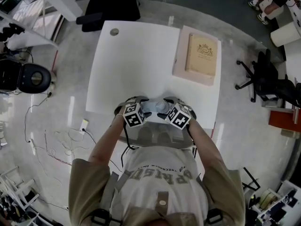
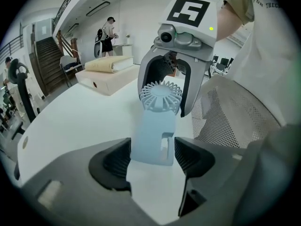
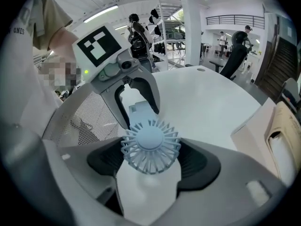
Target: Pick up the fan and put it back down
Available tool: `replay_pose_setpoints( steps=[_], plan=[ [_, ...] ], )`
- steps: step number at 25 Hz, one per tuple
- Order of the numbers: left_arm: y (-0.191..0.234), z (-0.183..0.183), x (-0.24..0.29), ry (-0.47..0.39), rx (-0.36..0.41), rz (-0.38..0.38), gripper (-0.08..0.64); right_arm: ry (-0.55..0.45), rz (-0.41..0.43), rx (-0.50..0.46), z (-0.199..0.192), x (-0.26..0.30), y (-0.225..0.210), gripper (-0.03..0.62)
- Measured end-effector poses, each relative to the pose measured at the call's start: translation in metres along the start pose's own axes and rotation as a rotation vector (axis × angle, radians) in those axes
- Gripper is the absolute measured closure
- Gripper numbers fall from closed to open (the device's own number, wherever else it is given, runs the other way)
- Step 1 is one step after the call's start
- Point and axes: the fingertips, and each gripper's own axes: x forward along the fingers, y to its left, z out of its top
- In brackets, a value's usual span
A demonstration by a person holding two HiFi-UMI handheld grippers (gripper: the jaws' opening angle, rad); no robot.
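A small light-blue fan (image 1: 157, 106) stands near the front edge of the white table (image 1: 136, 65), between my two grippers. In the left gripper view its flat handle (image 2: 155, 131) sits between the pads of my left gripper (image 2: 153, 157), whose jaws stand wide with thin gaps on either side. In the right gripper view the round grille (image 3: 150, 145) fills the space between the pads of my right gripper (image 3: 150, 160), which press on its sides. The two grippers face each other across the fan, the left (image 1: 146, 105) and the right (image 1: 166, 104).
A cream box with a tan book on it (image 1: 197, 55) lies at the table's far right. A black office chair (image 1: 110, 6) stands beyond the far edge. A grey mesh chair back (image 2: 230, 112) is close behind the grippers, at the person's body.
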Motion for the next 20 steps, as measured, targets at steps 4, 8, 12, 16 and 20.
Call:
replay_pose_setpoints(
  steps=[4, 8, 12, 16, 20],
  plan=[
    [0.002, -0.005, 0.0, 0.017, 0.001, 0.01, 0.259, 0.011, -0.011, 0.004, -0.006, 0.003, -0.004, 0.255],
    [0.004, -0.007, 0.001, 0.035, 0.007, 0.023, 0.26, 0.025, -0.015, -0.013, -0.01, 0.008, -0.007, 0.255],
    [0.003, -0.012, 0.005, 0.074, 0.022, 0.014, 0.261, 0.045, -0.021, -0.042, -0.014, 0.011, -0.011, 0.255],
    [0.004, -0.015, 0.005, 0.086, 0.009, 0.023, 0.26, 0.058, -0.026, -0.039, -0.02, 0.014, -0.014, 0.255],
    [0.005, -0.019, 0.007, 0.103, -0.004, 0.023, 0.261, 0.063, -0.026, -0.028, -0.025, 0.018, -0.015, 0.255]
  ],
)
